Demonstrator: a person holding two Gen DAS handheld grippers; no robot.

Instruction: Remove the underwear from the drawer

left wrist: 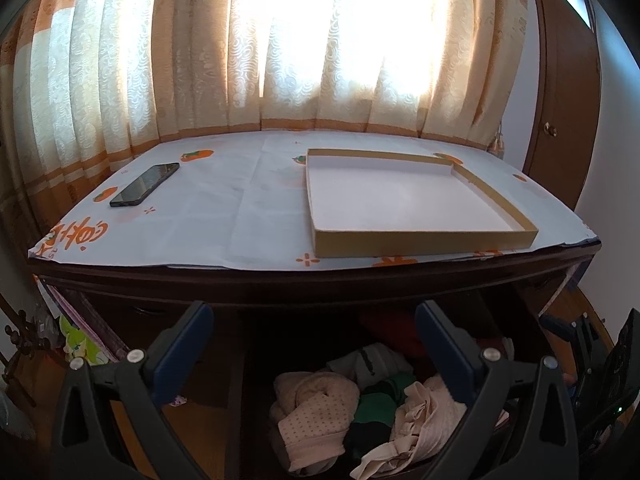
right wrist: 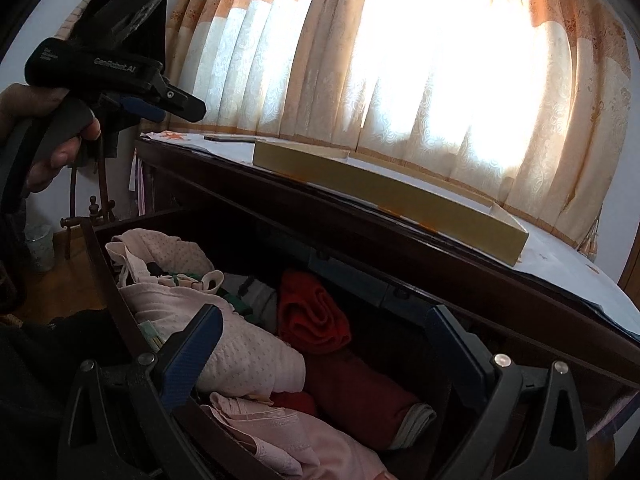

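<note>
The drawer (right wrist: 104,264) stands pulled out beneath the surface (left wrist: 224,216), and the underwear is still inside it: a loose heap of pale pink dotted pieces (right wrist: 248,360), a red folded piece (right wrist: 312,312) and a dark red roll (right wrist: 360,396), with something green and white tucked between them. Nothing has been lifted out yet.

The right gripper (right wrist: 320,344) hovers just above the heap with its fingers spread wide and empty, the left one over the pink dotted piece at about 9 o'clock, the right one over the dark back of the drawer at 3 o'clock. The left gripper (left wrist: 316,340) is also spread wide and holds nothing; in the right wrist view it sits raised at 10 o'clock in the person's hand (right wrist: 48,136), well clear of the clothes.

The main risk is a messy grab. The pieces lie tangled and overlapping, so closing the fingers on a fold probably drags a neighbour along, or pinches only a thin edge that slips free on the lift. A strap-like loop at the far left of the heap could snag. Going in too deep, the right finger may strike the drawer's dark interior or the underside of the surface. On top, a shallow box lid (left wrist: 400,200) and a phone (left wrist: 144,184) sit near the front edge; a careless upward swing could knock either.
</note>
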